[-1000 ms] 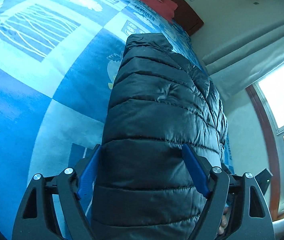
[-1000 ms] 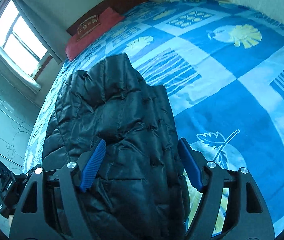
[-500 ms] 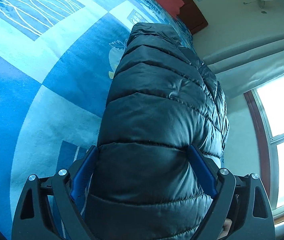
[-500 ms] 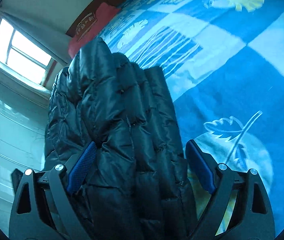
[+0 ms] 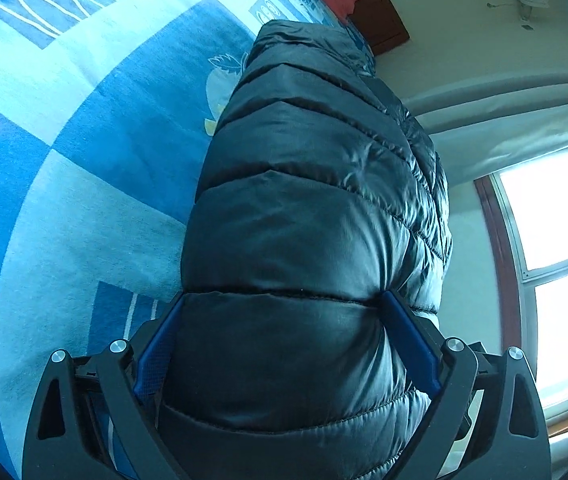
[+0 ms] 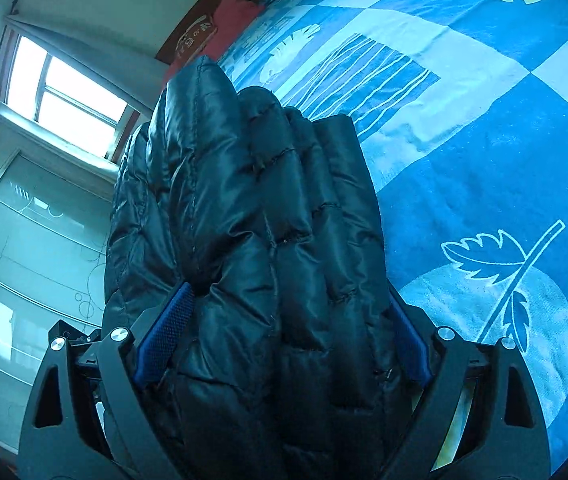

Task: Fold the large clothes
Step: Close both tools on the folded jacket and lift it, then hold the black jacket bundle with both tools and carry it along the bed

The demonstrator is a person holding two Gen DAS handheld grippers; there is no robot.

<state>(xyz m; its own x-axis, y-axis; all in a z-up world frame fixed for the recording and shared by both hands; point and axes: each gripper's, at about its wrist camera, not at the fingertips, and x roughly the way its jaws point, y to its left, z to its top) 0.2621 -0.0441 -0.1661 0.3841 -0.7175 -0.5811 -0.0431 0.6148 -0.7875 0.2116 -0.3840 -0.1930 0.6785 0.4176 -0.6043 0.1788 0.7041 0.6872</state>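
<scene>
A black quilted puffer jacket (image 5: 316,208), folded into a thick bundle, stretches away from me over the blue patterned bedspread (image 5: 95,128). My left gripper (image 5: 284,300) straddles the bundle's near end; its blue pads (image 5: 155,344) touch both sides while the jaws are opening. The right wrist view shows the jacket (image 6: 243,208) bunched in several puffy folds. There my right gripper (image 6: 288,292) has the jacket between its pads (image 6: 167,328), which dent the fabric as the jaws are closing. The jacket's near end is hidden below both grippers.
The bedspread (image 6: 464,152) runs wide to the side of the jacket. A red pillow (image 6: 235,16) and dark headboard (image 5: 380,20) lie at the bed's far end. A bright window (image 5: 556,248), curtain and glass-fronted wardrobe (image 6: 23,232) stand past the bed's other edge.
Both grippers have sunk and tipped downward with the jacket, which now fills more of each view. Both pairs of jaws stand wider around the bundle than a second ago.
</scene>
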